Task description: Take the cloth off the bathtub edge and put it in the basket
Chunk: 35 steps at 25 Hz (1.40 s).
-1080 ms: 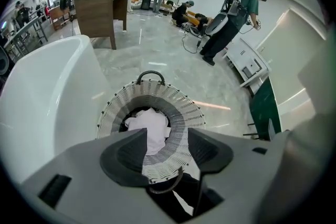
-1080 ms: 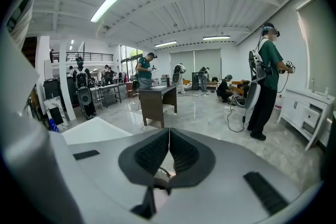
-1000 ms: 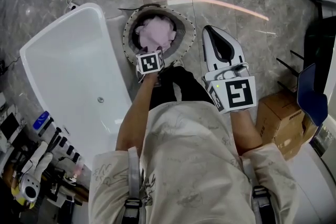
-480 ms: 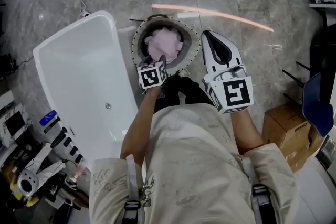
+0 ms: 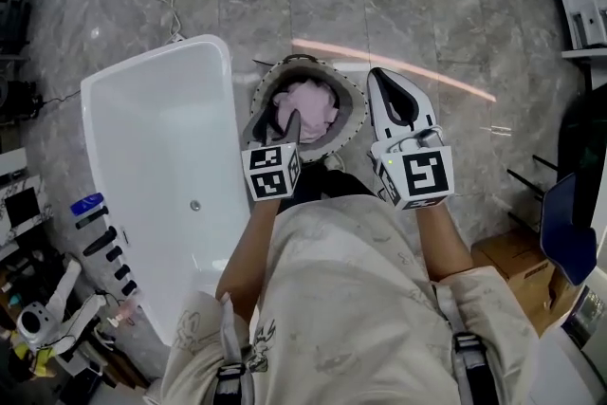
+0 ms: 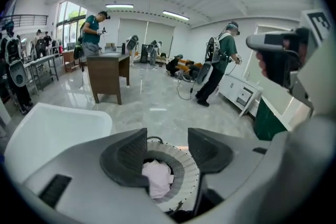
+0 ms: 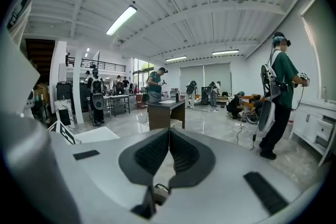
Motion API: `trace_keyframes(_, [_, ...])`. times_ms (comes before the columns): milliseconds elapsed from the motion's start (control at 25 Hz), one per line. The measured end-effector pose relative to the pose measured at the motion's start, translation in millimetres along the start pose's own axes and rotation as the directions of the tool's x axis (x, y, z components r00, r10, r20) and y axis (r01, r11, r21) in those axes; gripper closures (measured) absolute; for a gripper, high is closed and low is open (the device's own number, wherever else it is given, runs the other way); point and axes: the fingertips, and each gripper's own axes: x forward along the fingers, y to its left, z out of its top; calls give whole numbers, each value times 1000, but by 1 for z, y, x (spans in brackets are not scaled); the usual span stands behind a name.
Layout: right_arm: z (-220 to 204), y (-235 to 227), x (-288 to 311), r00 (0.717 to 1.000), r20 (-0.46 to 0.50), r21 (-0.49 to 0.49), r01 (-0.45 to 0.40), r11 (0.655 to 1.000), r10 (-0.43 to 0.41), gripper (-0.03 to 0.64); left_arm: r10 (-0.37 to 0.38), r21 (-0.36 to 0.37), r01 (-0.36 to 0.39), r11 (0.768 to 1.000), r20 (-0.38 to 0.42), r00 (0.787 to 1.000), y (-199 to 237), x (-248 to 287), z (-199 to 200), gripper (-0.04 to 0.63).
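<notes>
Left tool (image 6: 168, 147): jaws stand well apart, with nothing pressed between the pads; through the gap its own view looks straight down on the cloth (image 6: 157, 178). The tool hangs directly above the near rim of the basket (image 5: 356, 109), clear of it. The cloth, pale pink and bunched, lies below and just ahead of the tool, inside the basket and apart from the pads. Right tool (image 7: 169, 136): jaws together, empty, held level to the right of the left tool and just beside the basket's outer wall. The bathtub (image 5: 161, 156) stands to the left of the left tool, its near corner close to the basket; no cloth shows on the visible edge. Judgement: the placing step appears complete, the cloth being released and resting in the basket, so the task is at or very near its end. The next move calls only for lifting the left tool straight up and back, jaws kept apart, so that neither pad catches a fold and drags the cloth over the rim.
</notes>
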Motion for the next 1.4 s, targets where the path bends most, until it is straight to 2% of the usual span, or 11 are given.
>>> trace_keyframes(200, [19, -3, -2, 999, 35, -6, -10, 1000, 10, 626, 38, 30, -43, 999, 154, 987, 2, -41, 54, 354])
trace_keyframes(400, [42, 5, 0, 996, 85, -22, -36, 999, 37, 626, 78, 107, -118, 987, 323, 943, 4, -89, 113, 354])
trace_keyframes(560, [65, 14, 4, 989, 137, -46, -49, 998, 55, 626, 100, 116, -168, 979, 443, 891, 9, -126, 152, 354])
trace_keyframes(760, [100, 21, 3, 975, 211, -67, -51, 996, 64, 626, 113, 113, -208, 972, 548, 829, 16, -165, 189, 354])
trace_keyframes(960, [136, 30, -10, 951, 302, -94, -47, 995, 73, 626, 127, 95, -257, 962, 675, 726, 18, -213, 221, 356])
trace_keyframes(1040, [146, 34, -14, 942, 329, -94, -44, 995, 72, 626, 132, 102, -282, 954, 701, 701, 21, -225, 228, 356])
trace_keyframes(1200, [155, 43, -11, 934, 350, -94, -38, 995, 69, 626, 142, 97, -303, 948, 724, 675, 33, -237, 233, 359])
trace_keyframes(1400, [160, 51, -3, 933, 351, -101, -50, 994, 83, 626, 159, 79, -312, 947, 730, 665, 43, -242, 238, 386])
